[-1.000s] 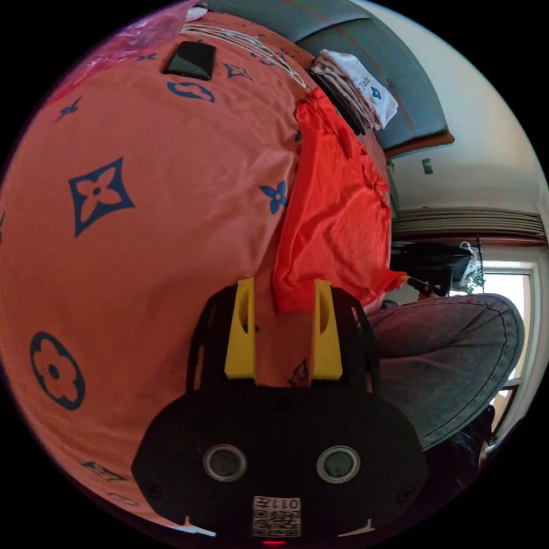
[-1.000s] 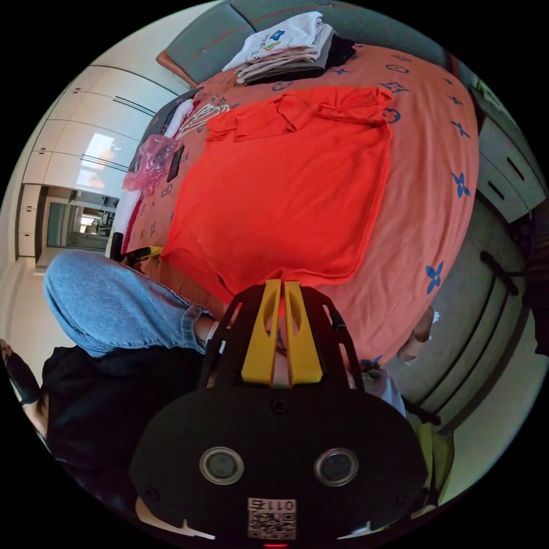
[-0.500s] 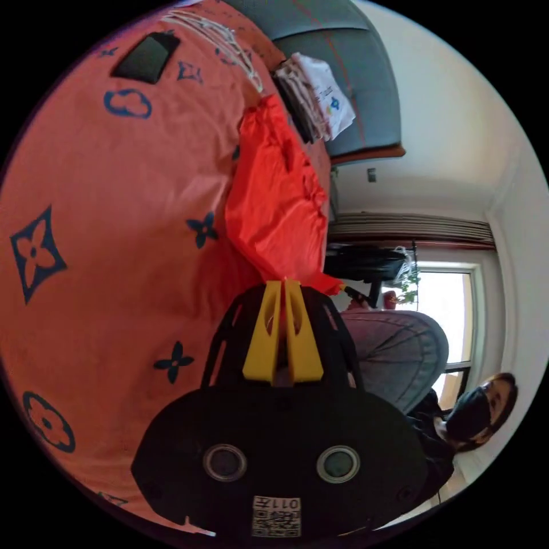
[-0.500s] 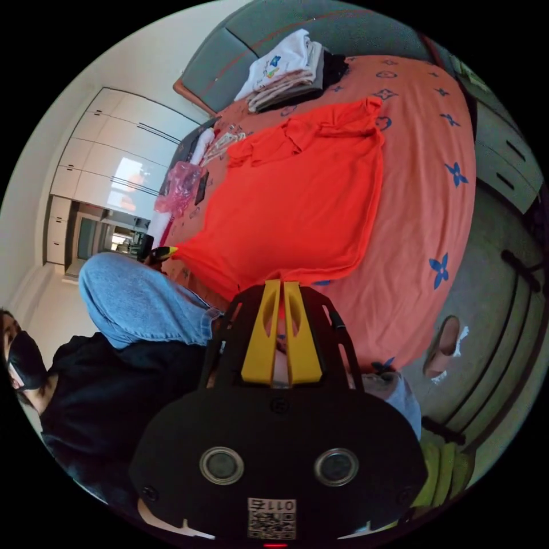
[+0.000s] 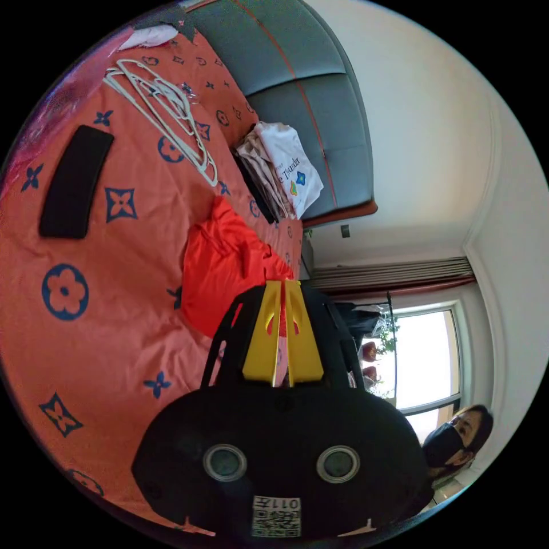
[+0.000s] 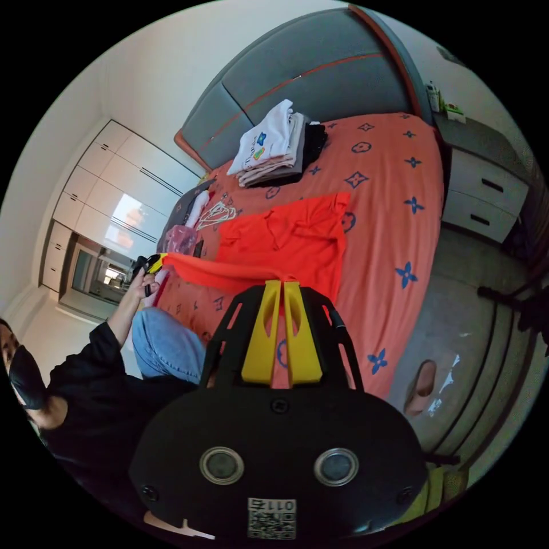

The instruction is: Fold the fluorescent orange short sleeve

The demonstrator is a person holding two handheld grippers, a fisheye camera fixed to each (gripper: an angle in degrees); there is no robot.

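Centrally, the fluorescent orange shirt [image 6: 286, 246] lies on the patterned bedspread [image 6: 394, 189], its collar end and short sleeves flat toward the headboard [image 6: 309, 74], its hem edge lifted off the bed and stretched as a taut, slightly sagging band between the two grippers. In the right gripper view the right gripper [image 6: 281, 286] has its yellow jaws pressed together on one hem corner, while the left gripper [image 6: 153, 262], held in a hand [image 6: 140, 283], pinches the opposite corner above the person's knee [image 6: 166, 343]. In the left gripper view the left gripper [image 5: 281, 286] likewise shows jaws closed with a sliver of orange cloth between them, and the rest of the shirt [image 5: 220, 263] appears as a bunched, wrinkled mass just beyond the jaws. A stack of folded clothes [image 6: 274, 146] rests near the headboard, well apart from the shirt; white hangers [image 5: 163, 108] and a dark phone [image 5: 74, 180] lie on the bedspread beside it. Compared with one second ago, the left jaws, then spread, have closed on the hem; the hem, then flat on the bed, has been raised, and less of the shirt lies spread out.
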